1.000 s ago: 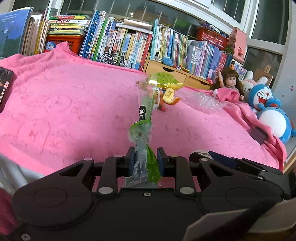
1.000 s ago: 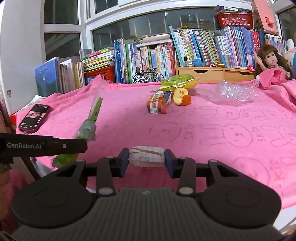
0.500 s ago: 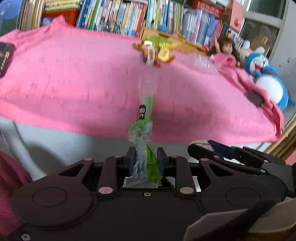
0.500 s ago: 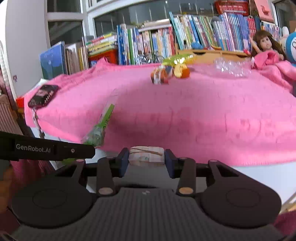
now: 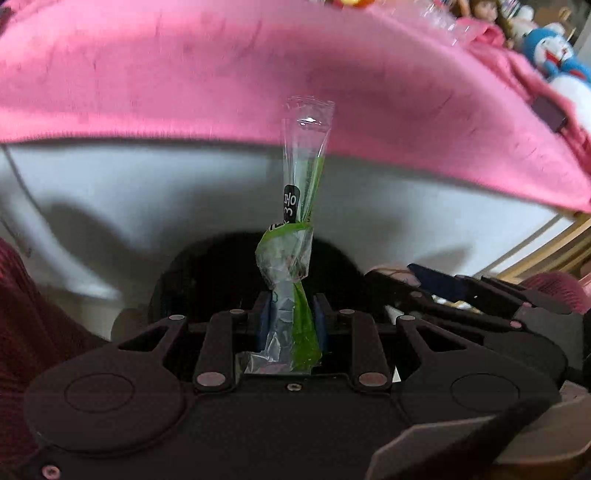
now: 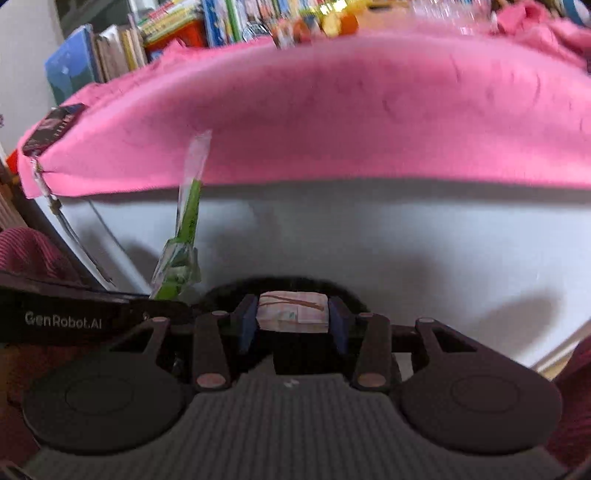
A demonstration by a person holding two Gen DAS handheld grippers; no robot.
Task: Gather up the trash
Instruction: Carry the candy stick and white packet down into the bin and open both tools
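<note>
Both grippers were loaded and pointed down past the front edge of the tabletop, whose pink towel (image 6: 369, 110) hung over a white front panel. The left gripper (image 5: 290, 325) had its fingers closed narrowly on a twisted clear-and-green plastic wrapper (image 5: 295, 236), whose free end stuck up and away from the blue pads. The right gripper (image 6: 293, 321) clamped a small folded paper packet (image 6: 293, 312) squarely between its fingers; the wrapper showed at its left, beside the other tool's branded arm. A dark, rounded shape (image 5: 207, 280) lay just beyond both sets of fingers, below the table edge; it may be the mouth of a bin, though blur left that uncertain. More litter sat at the far side of the towel: a yellow-green bag, fruit scraps (image 6: 340, 20) and crumpled clear plastic. A phone (image 6: 55, 123) rested at the towel's left corner. The step in hand looked like carrying two pieces to the drop point; the next move would call for centring each load over the opening, then spreading the fingers.
</note>
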